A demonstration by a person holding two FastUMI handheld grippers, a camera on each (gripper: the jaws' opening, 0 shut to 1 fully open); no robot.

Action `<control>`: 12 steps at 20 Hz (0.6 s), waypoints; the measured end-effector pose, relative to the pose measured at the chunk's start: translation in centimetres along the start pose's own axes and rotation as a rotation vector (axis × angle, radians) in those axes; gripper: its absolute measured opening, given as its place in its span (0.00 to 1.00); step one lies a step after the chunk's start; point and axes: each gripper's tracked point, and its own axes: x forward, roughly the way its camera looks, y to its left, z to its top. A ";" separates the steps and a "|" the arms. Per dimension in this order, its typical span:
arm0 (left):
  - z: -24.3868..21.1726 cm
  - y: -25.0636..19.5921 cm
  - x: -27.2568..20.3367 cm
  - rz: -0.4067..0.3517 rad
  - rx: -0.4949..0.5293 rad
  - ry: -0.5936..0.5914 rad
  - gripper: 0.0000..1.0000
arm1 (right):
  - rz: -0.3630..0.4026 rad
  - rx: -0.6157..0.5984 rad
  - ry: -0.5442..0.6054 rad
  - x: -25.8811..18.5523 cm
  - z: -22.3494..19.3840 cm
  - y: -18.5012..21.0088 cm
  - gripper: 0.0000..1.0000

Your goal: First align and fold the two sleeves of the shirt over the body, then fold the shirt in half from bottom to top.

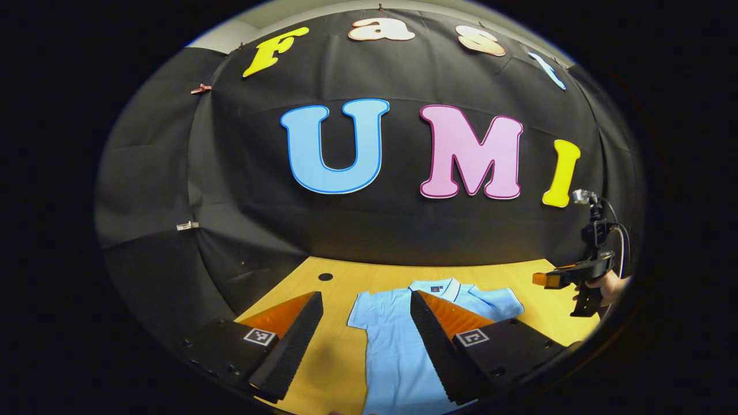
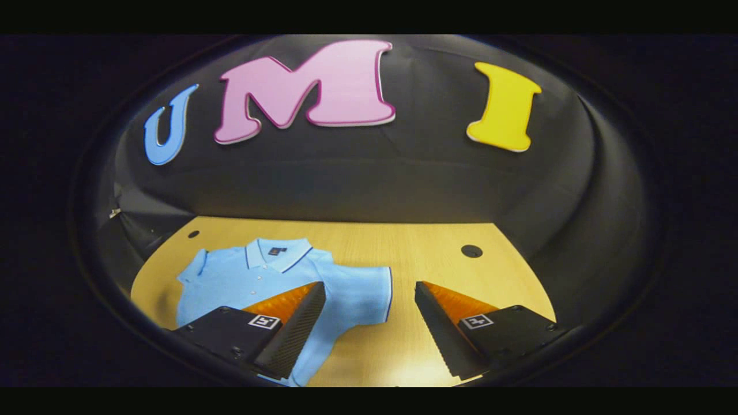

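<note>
**Two open grippers poised over a flat shirt**

The left gripper (image 1: 366,328) hangs above the shirt (image 1: 398,351) with its fingers spread wide and holding nothing. The shirt's left sleeve (image 1: 360,314) lies in the gap between them, which looks like a line-up for a pinch. The right gripper (image 2: 369,323) is likewise spread and empty, above the shirt's right sleeve (image 2: 369,297); one finger overlaps the shirt's body, the other sits over bare table (image 2: 438,253) beside the sleeve. In the left gripper view, that same gripper appears past the shirt's right shoulder, held by a hand (image 1: 611,288) well above the table.

The shirt is a pale blue polo. It lies face up and unfolded on the wooden table, collar (image 2: 279,253) toward the booth wall, both sleeves stretched out to the sides. Laid out this way, each sleeve can be reached by the gripper on its own side. Neither sleeve is folded yet, so the task appears to be at its start.
</note>
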 end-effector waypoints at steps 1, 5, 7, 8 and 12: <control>-0.2 -0.3 0.2 0.006 -0.005 0.008 0.97 | -0.002 0.001 0.036 1.5 -1.1 -0.3 0.97; -0.7 -1.4 1.0 0.014 -0.012 0.039 0.97 | -0.001 0.006 0.158 5.7 -5.2 -0.9 0.99; -1.1 -2.0 1.3 0.011 -0.007 0.052 0.98 | -0.002 0.017 0.217 7.1 -7.3 -1.1 0.97; -1.1 -2.3 1.4 0.008 -0.005 0.055 0.98 | -0.001 0.026 0.246 7.8 -8.4 -1.0 0.97; -1.6 -3.2 1.9 -0.004 0.000 0.069 0.97 | -0.021 0.062 0.306 9.4 -10.6 -1.5 0.87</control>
